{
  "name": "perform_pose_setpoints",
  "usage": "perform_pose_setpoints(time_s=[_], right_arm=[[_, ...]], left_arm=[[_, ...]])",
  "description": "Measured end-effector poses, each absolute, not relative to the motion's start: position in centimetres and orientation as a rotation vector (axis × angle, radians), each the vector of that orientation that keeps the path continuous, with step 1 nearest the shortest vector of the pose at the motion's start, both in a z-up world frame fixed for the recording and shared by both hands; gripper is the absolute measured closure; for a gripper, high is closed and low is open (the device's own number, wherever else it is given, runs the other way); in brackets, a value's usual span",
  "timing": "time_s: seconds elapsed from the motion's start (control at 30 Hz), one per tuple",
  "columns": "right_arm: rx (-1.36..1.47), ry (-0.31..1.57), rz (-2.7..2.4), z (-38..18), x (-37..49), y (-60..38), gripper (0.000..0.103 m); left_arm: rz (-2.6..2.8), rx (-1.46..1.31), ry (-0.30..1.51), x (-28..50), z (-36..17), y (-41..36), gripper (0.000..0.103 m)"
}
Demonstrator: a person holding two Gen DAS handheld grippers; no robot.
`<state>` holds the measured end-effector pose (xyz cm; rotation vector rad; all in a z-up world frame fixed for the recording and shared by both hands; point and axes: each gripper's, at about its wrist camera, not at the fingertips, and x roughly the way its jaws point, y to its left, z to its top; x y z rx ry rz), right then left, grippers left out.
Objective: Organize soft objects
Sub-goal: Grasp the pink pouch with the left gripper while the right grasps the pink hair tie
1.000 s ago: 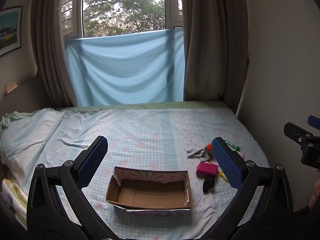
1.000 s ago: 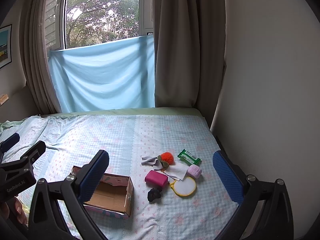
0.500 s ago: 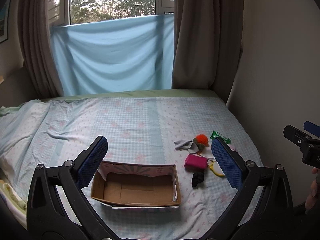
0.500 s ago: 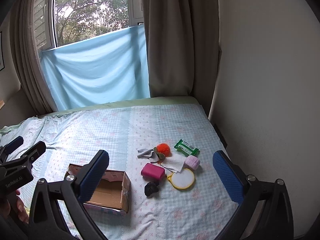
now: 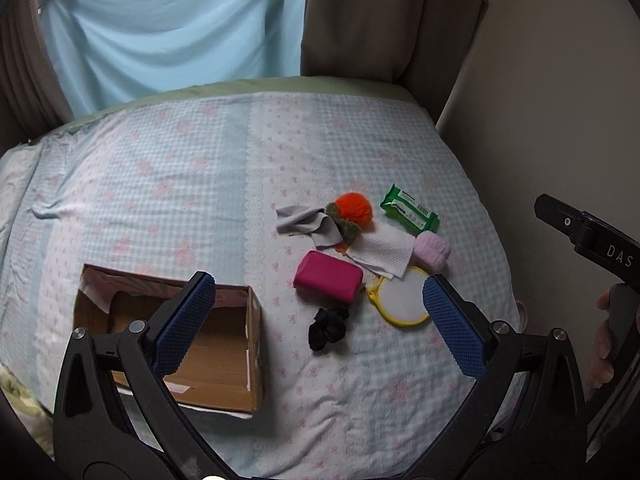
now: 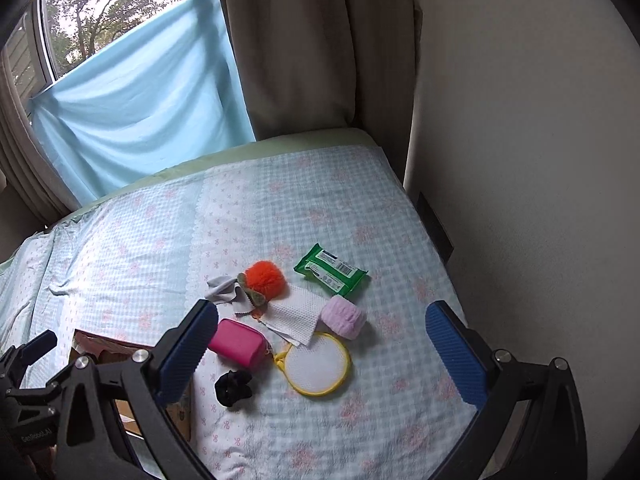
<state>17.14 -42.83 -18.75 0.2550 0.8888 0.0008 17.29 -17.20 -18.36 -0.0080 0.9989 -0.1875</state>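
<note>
An open cardboard box (image 5: 224, 344) lies on the bed, empty inside. To its right lies a cluster: pink pouch (image 5: 328, 282), black scrunchie (image 5: 327, 328), yellow-rimmed round pad (image 5: 402, 302), white cloth (image 5: 384, 254), pale pink roll (image 5: 432, 250), orange pompom (image 5: 354, 208), grey cloth (image 5: 302, 220), green wipes pack (image 5: 408, 208). My left gripper (image 5: 318, 324) is open above the scrunchie. My right gripper (image 6: 322, 344) is open over the round pad (image 6: 318, 364), above the pouch (image 6: 238, 342) and scrunchie (image 6: 234, 388).
The bed (image 5: 160, 184) has a checked blue-and-pink cover. A wall (image 6: 520, 160) runs along its right edge. Brown curtains (image 5: 380, 20) and a blue sheet (image 5: 172, 28) hang at the far end. The box (image 6: 120, 350) sits left of the cluster.
Both grippers have moved forward and tilted down toward the bed. The cluster of objects now sits larger and nearer between the fingers. Both grippers stay open.
</note>
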Motion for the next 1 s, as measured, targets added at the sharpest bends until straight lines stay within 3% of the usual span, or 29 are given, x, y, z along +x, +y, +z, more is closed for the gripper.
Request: perform_pose_setpoints(time_s=[0.27,0.53,0.77,1.0], right_arm=[[0.27,1.062,0.031,-27.9,23.7,-45.1,0.0],[0.164,1.213,0.131,-36.7,28.3,-44.5,0.0],[0.09,1.313,0.219,-42.7,30.0,-43.5,0.0],[0.024,1.377,0.28,-45.8,31.7,-43.4,0.025]], left_arm=[[-0.188,-0.03,1.207,23.2,-28.3,-20.2,0.0],[-0.321,0.269,1.418,27.8,-39.3,-23.6,0.0],[-0.367,0.368,1.532,29.7,-44.4,-24.2,0.0],[-0.395,0.414,1.579,30.3,-47.0,-24.3,0.0]])
